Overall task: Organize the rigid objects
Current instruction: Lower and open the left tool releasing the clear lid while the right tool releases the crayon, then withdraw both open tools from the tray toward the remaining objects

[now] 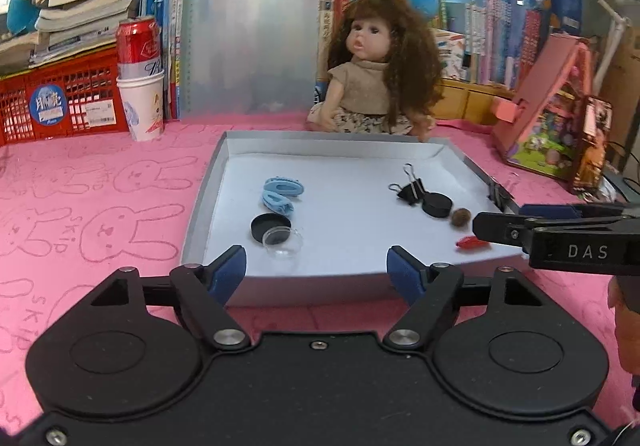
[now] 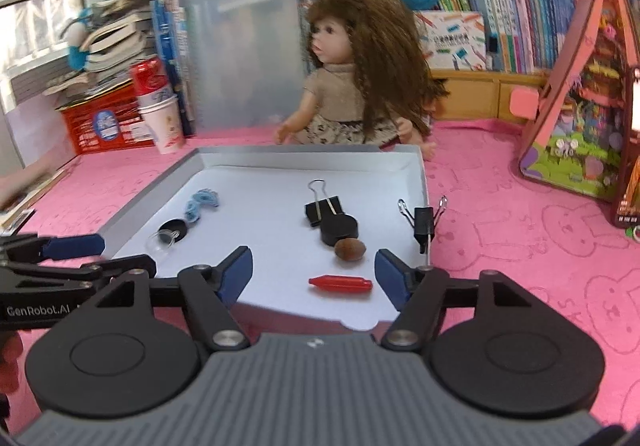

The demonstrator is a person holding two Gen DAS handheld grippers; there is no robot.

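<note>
The left gripper [image 1: 316, 266] stands at 6 o'clock before the shallow white cardboard tray [image 1: 280, 278], jaws wide and empty. The right gripper [image 2: 314, 270] likewise gapes with nothing between its pads. In the tray lie a red plastic capsule [image 2: 340, 283], a brown nut [image 2: 350, 249], a black round lid [image 2: 339, 229] and a black binder clip [image 2: 322, 209] towards 3 o'clock; the blue hair clips [image 1: 280, 195] lie towards 9 o'clock. Another black binder clip [image 2: 423, 221] grips the 3 o'clock rim.

Two wrist fisheyes, close at the near edge of the white tray [image 1: 400, 162] [image 2: 416, 170], angled downward toward the doll [image 1: 376, 66] [image 2: 352, 82]; both share tray, doll, bookshelf backdrop.
</note>
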